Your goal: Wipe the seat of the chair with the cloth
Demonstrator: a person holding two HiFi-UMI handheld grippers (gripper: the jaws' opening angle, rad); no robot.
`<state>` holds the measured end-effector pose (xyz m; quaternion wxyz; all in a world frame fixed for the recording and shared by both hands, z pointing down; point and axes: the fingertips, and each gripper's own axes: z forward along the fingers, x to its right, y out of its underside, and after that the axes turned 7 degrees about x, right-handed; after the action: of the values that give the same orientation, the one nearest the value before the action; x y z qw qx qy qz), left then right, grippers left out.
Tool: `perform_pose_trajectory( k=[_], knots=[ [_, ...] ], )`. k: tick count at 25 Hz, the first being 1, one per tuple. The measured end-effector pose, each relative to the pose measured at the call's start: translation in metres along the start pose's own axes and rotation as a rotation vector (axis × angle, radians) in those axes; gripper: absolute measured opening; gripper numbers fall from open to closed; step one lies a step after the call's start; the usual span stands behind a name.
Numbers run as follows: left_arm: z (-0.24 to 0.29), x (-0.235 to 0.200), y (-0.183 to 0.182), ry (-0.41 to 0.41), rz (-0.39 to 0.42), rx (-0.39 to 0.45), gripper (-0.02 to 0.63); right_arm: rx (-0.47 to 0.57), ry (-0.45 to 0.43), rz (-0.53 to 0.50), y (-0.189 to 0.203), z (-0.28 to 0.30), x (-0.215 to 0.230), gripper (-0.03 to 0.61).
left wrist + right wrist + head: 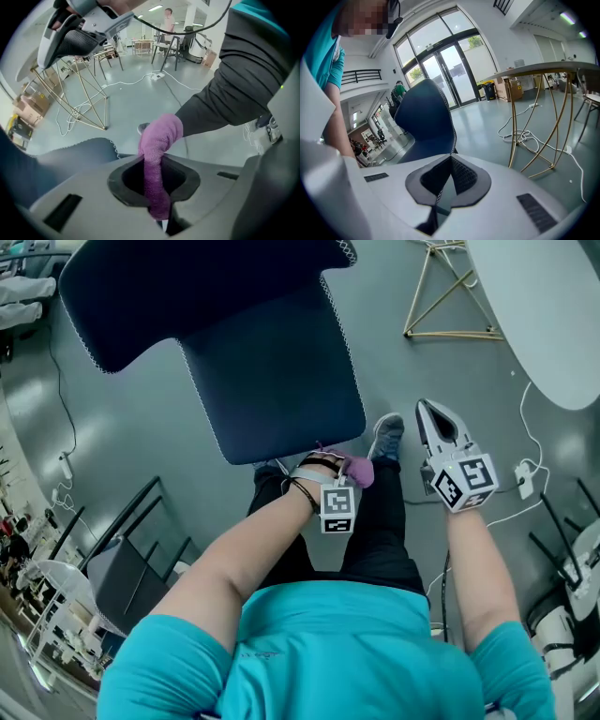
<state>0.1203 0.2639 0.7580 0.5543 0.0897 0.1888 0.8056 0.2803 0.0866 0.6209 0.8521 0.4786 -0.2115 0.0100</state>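
The dark blue chair stands just ahead of me, its seat (272,381) bare and its backrest (187,277) at the top left. My left gripper (349,468) hovers off the seat's near right corner, shut on a purple cloth (361,471). In the left gripper view the cloth (157,150) hangs bunched between the jaws, with the seat edge (79,150) to the left. My right gripper (424,409) is held over the floor to the right of the chair, jaws together and holding nothing. The right gripper view looks past that gripper (451,161) at the chair (426,122).
A round white table (553,306) on gold wire legs (450,296) stands at the right. White cables (530,460) trail over the grey floor. A black chair frame (131,540) is at the lower left. My shoe (386,437) and dark trouser legs are below the seat.
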Motion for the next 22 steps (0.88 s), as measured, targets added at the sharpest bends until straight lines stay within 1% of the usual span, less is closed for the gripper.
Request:
perform_pose_trajectory(
  k=[1, 3, 6, 9, 12, 16, 20, 22],
  knots=[
    [-0.006, 0.003, 0.001, -0.002, -0.025, 0.009, 0.051, 0.000, -0.004, -0.004, -0.004, -0.001, -0.002, -0.009],
    [-0.025, -0.006, 0.003, -0.032, -0.094, 0.032, 0.051, -0.003, -0.012, -0.018, -0.015, -0.001, -0.008, -0.009],
    [-0.066, -0.034, 0.007, -0.085, -0.189, 0.071, 0.051, -0.012, -0.023, -0.044, -0.037, -0.007, -0.023, -0.009],
    [-0.109, -0.058, 0.014, -0.131, -0.273, 0.107, 0.051, -0.028, -0.058, -0.079, -0.061, -0.010, -0.046, -0.009],
    [-0.155, -0.086, 0.017, -0.185, -0.374, 0.148, 0.051, -0.036, -0.083, -0.094, -0.090, -0.011, -0.064, -0.009],
    [-0.234, -0.106, 0.027, -0.256, -0.479, 0.209, 0.051, -0.049, -0.128, -0.078, -0.130, -0.013, -0.108, -0.009],
    [-0.327, -0.150, 0.035, -0.393, -0.593, 0.313, 0.051, -0.047, -0.205, -0.125, -0.190, 0.000, -0.147, -0.009],
    [-0.377, -0.158, 0.038, -0.453, -0.667, 0.375, 0.051, -0.036, -0.242, -0.111, -0.221, -0.004, -0.171, -0.009]
  ],
)
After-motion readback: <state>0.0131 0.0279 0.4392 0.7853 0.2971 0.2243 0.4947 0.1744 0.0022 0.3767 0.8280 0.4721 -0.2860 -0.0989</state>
